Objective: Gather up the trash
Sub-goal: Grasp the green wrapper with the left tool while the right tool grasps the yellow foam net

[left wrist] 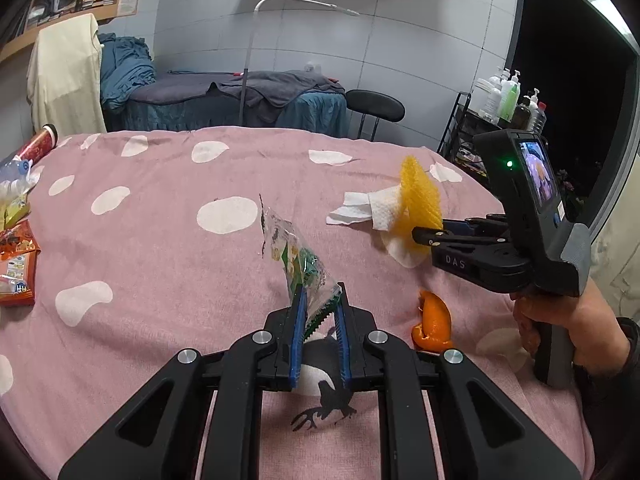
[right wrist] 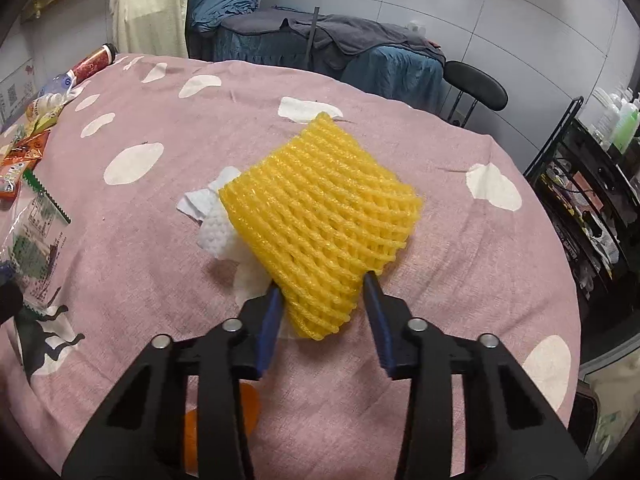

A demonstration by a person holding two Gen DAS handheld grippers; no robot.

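Note:
My left gripper (left wrist: 320,300) is shut on a clear plastic wrapper (left wrist: 298,258) with green print and holds it up over the pink spotted cloth (left wrist: 160,264). The wrapper also shows at the left edge of the right wrist view (right wrist: 36,236). My right gripper (right wrist: 324,284) is shut on a yellow foam fruit net (right wrist: 320,208), lifted above the cloth; it also shows in the left wrist view (left wrist: 420,196). A crumpled white tissue (left wrist: 364,208) lies under the net, and shows in the right wrist view (right wrist: 218,220). An orange peel (left wrist: 434,322) lies to the right of my left gripper.
Snack packets (left wrist: 16,264) and a red can (left wrist: 40,144) lie along the table's left side. A black stool (left wrist: 374,106) and a bed (left wrist: 240,100) stand behind the table. A black shelf with bottles (left wrist: 508,108) stands at the right.

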